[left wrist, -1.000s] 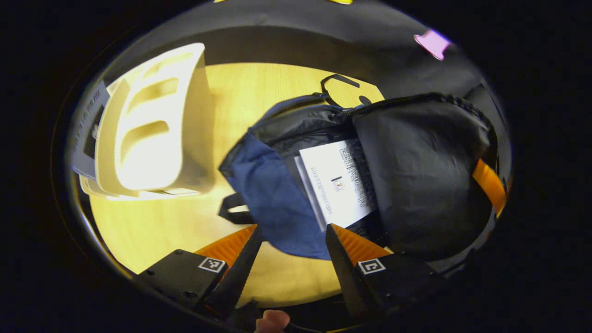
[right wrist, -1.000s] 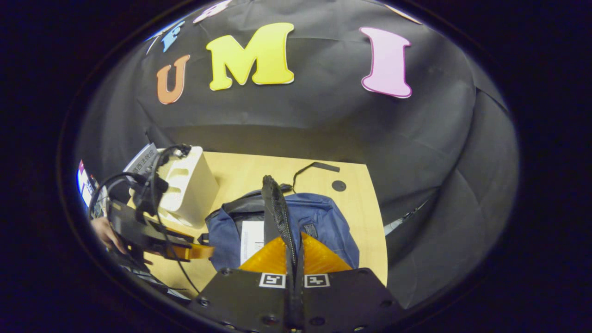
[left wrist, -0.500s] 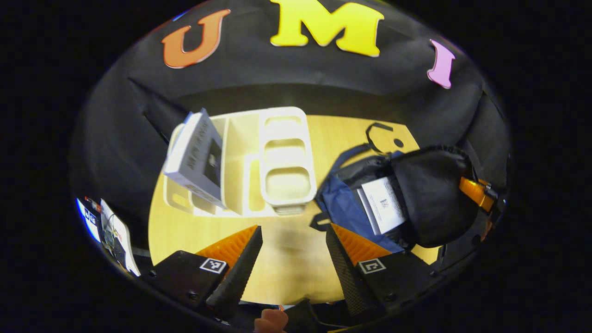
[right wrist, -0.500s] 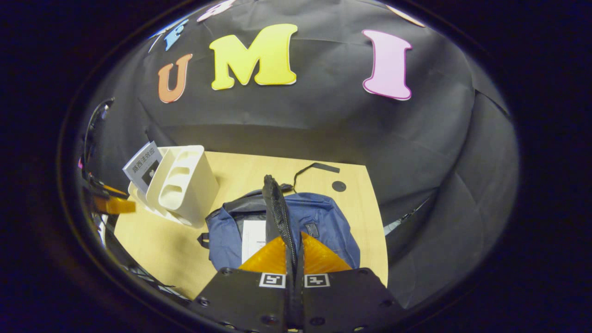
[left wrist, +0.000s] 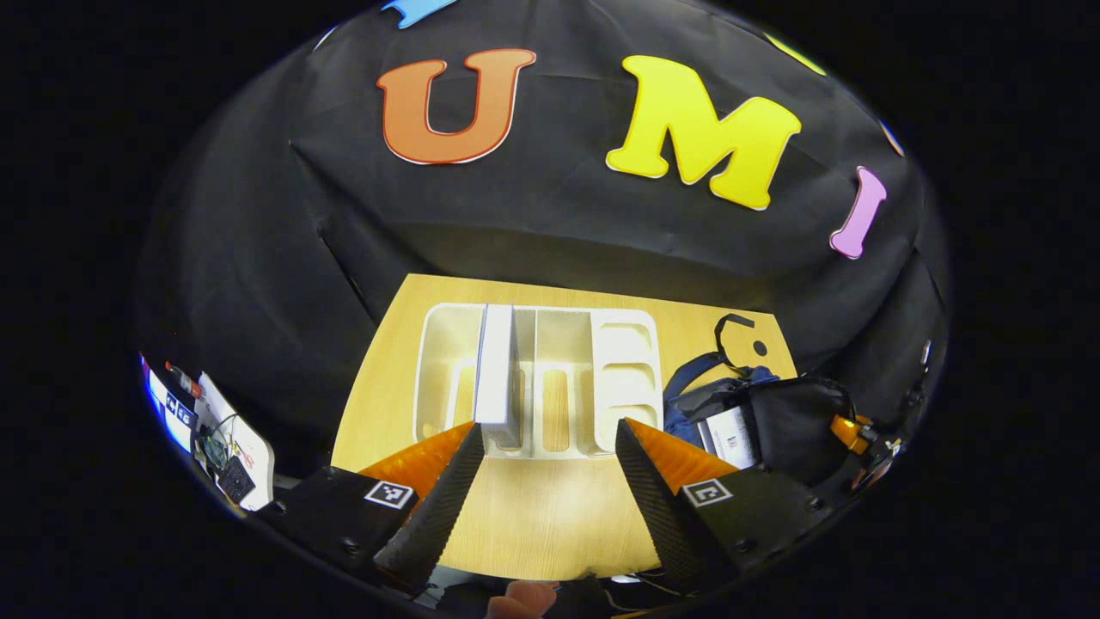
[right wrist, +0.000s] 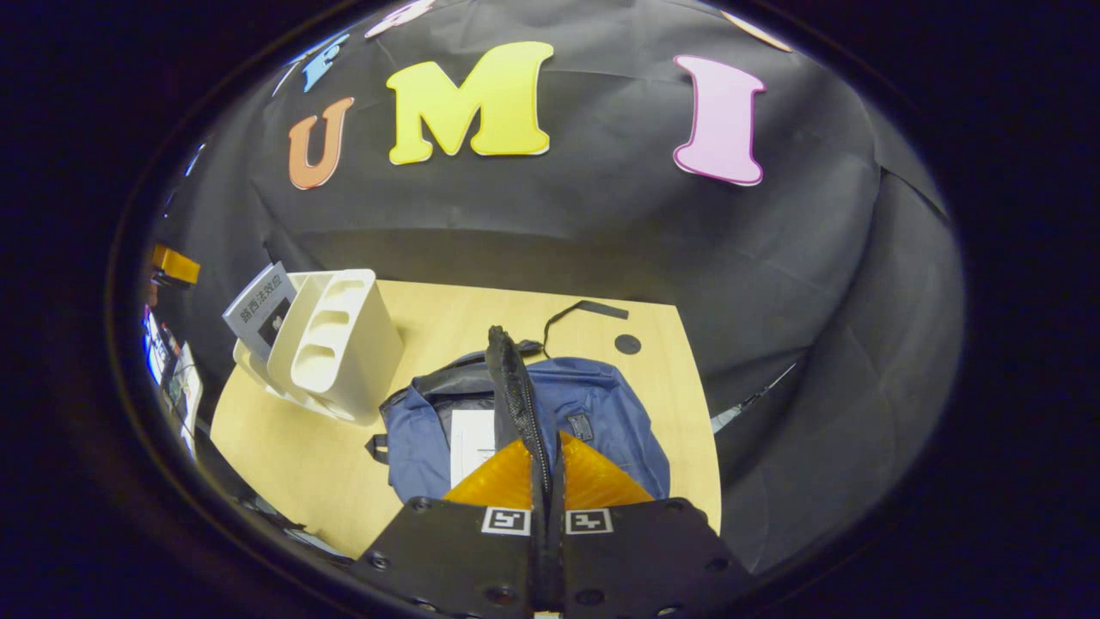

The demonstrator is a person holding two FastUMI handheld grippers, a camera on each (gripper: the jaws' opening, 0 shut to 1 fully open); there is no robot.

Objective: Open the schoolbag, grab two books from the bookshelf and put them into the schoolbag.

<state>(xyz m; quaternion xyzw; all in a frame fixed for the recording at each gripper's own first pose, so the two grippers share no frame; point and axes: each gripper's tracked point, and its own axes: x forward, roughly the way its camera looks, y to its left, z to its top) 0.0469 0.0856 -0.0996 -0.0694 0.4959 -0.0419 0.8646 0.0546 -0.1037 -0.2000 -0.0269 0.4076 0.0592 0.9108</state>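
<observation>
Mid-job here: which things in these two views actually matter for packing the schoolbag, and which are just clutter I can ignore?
Job items:
schoolbag, its flap held up by the right gripper
book in the bag
book in the bookshelf
bookshelf
left gripper, open, facing the shelf

Just lying about:
loose black strap and round black mark on the table

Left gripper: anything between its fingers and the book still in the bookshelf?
Nothing but bare table. In the left gripper view the open left gripper faces the book standing upright in the bookshelf.
</observation>
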